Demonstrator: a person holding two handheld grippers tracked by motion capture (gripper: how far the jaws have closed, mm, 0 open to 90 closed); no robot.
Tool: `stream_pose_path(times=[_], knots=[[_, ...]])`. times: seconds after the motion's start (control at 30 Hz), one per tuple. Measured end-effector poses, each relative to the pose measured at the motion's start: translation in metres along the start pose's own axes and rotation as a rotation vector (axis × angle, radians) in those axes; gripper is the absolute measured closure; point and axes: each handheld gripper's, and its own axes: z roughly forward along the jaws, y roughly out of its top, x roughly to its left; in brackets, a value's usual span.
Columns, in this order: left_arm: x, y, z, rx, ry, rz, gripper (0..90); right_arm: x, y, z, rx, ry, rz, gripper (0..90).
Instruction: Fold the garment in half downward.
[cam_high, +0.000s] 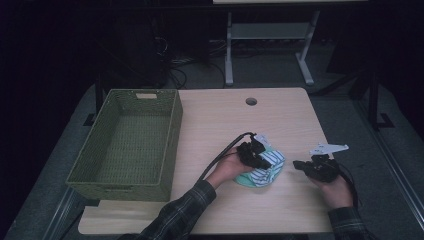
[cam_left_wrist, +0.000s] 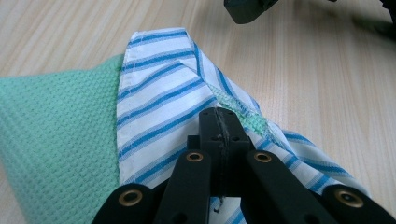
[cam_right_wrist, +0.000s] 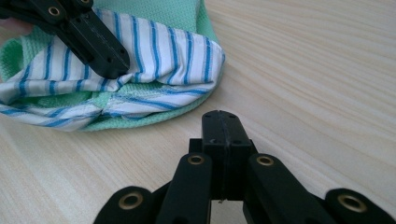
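A crumpled cloth (cam_high: 265, 171), mint green waffle weave on one side and white with blue stripes on the other, lies on the wooden table near its front right. My left gripper (cam_high: 259, 161) is shut, its tips (cam_left_wrist: 219, 114) set down on the striped part (cam_left_wrist: 159, 102); I cannot tell whether a fold is caught between them. The right gripper view shows that same gripper (cam_right_wrist: 114, 65) pressing on the cloth (cam_right_wrist: 177, 51). My right gripper (cam_right_wrist: 219, 116) is shut and empty, just above bare wood to the right of the cloth (cam_high: 299, 165).
A large olive woven basket (cam_high: 172, 145) stands on the table's left side, with nothing in it. A round cable hole (cam_high: 251, 101) sits near the far edge. Beyond the table are desk legs and cables on a dark floor.
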Motion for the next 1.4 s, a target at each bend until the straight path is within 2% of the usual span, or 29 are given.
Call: stream_pose_path(times=[0.2, 0.3, 0.37, 0.43, 0.63, 0.73, 0.87, 0.93, 1.13, 1.23, 1.4], knots=[[0.000, 0.001, -0.023, -0.034, 0.019, -0.021, 89.4, 0.001, 0.004, 0.002, -0.006, 0.016, -0.006, 89.8], [0.001, -0.006, -0.033, -0.055, 0.018, -0.047, 89.4, 0.003, 0.010, 0.005, -0.007, 0.026, -0.013, 89.8], [0.001, -0.012, -0.040, -0.057, 0.032, -0.066, 89.4, 0.003, 0.014, 0.007, -0.012, 0.034, -0.023, 89.8], [0.001, -0.016, -0.045, -0.060, 0.038, -0.067, 89.4, 0.004, 0.018, 0.009, -0.024, 0.045, -0.017, 89.8], [0.001, -0.023, -0.062, -0.090, 0.069, -0.086, 89.4, 0.008, 0.034, 0.015, -0.036, 0.066, -0.048, 89.8], [-0.001, -0.025, -0.069, -0.085, 0.088, -0.074, 89.5, 0.010, 0.044, 0.020, -0.042, 0.079, -0.067, 89.8], [-0.004, -0.029, -0.075, -0.095, 0.111, -0.078, 89.4, 0.013, 0.056, 0.026, -0.058, 0.096, -0.086, 89.9], [-0.006, -0.031, -0.077, -0.093, 0.125, -0.078, 89.4, 0.015, 0.063, 0.029, -0.078, 0.109, -0.089, 89.8], [-0.008, -0.035, -0.077, -0.074, 0.151, -0.071, 89.4, 0.023, 0.077, 0.044, -0.073, 0.135, -0.102, 89.8], [-0.008, -0.035, -0.075, -0.061, 0.176, -0.070, 89.4, 0.025, 0.082, 0.056, -0.061, 0.149, -0.111, 89.8], [-0.005, -0.038, -0.068, -0.034, 0.185, -0.071, 89.4, 0.029, 0.090, 0.076, -0.053, 0.169, -0.107, 89.8]])
